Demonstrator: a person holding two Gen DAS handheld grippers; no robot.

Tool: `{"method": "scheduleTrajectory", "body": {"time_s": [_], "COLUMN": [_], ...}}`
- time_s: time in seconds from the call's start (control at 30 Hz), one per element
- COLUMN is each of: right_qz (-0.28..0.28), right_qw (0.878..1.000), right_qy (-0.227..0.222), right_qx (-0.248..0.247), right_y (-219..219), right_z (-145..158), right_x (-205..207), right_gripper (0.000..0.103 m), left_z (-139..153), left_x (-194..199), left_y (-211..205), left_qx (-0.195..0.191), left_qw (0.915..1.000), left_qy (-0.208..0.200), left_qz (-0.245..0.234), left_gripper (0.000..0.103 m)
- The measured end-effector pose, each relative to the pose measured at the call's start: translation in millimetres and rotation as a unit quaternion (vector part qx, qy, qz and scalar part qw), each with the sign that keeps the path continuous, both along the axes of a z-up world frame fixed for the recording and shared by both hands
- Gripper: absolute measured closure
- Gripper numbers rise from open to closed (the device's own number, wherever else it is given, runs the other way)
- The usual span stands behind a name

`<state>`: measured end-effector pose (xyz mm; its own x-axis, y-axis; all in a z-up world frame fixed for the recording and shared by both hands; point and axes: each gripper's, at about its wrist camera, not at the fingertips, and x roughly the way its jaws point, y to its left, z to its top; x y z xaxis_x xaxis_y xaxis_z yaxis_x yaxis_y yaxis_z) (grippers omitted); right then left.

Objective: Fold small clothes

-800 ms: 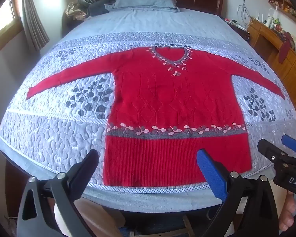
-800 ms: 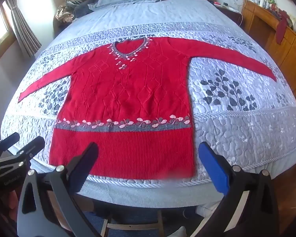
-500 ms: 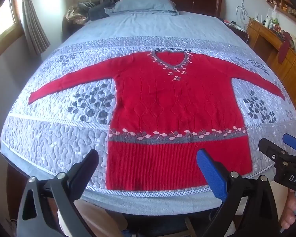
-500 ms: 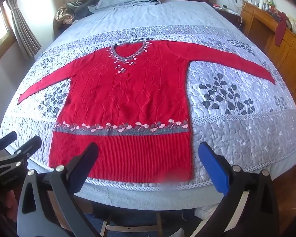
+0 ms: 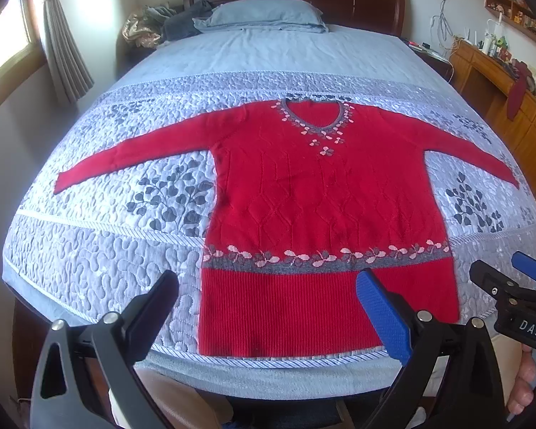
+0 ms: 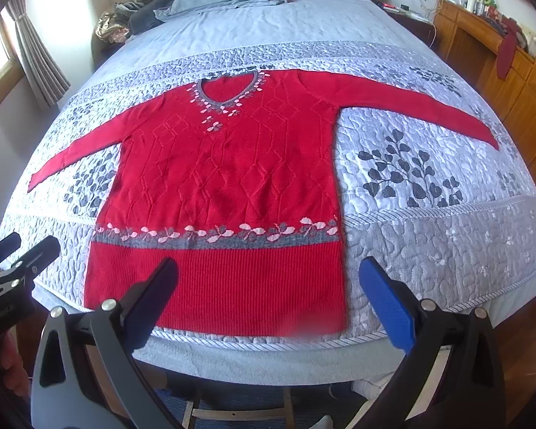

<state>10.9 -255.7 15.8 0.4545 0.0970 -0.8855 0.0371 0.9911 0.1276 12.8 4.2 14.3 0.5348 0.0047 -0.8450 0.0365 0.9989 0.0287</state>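
left wrist view: the left tool [image 5: 268, 304] hung released, its jaws spread wide and holding nothing, just short of the bed's foot edge. ahead of it the red long-sleeved knit sweater with a grey floral band [image 5: 321, 214] lay flat and face up on the grey-blue quilted bedspread [image 5: 100, 257], sleeves stretched out to either side, apparently so every edge could be reached for folding. the hem sat nearest the tool.

right wrist view: the right tool [image 6: 268, 296] was likewise released and empty, poised over the sweater's [image 6: 228, 178] ribbed hem, a likely first grip. the left tool [image 6: 14, 261] showed at its left.
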Motion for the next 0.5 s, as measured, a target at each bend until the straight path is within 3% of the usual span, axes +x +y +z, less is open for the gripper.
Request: {"method": "scheduleTrajectory", "body": {"time_s": [0.5], "right_qz": [-0.007], "right_qw": [1.000], "right_qy": [0.003], "right_qx": [0.000], "right_y": [-9.3], "right_z": [-2.7], "right_x": [2.9], "right_gripper": [0.003], "left_z": [-8.1], "left_x": [4.7], "left_y": [4.4], "left_qx": [0.009], "left_qw": [0.9999], "left_qy": [0.006], "left_qz": [0.007], "left_gripper": [0.004]}}
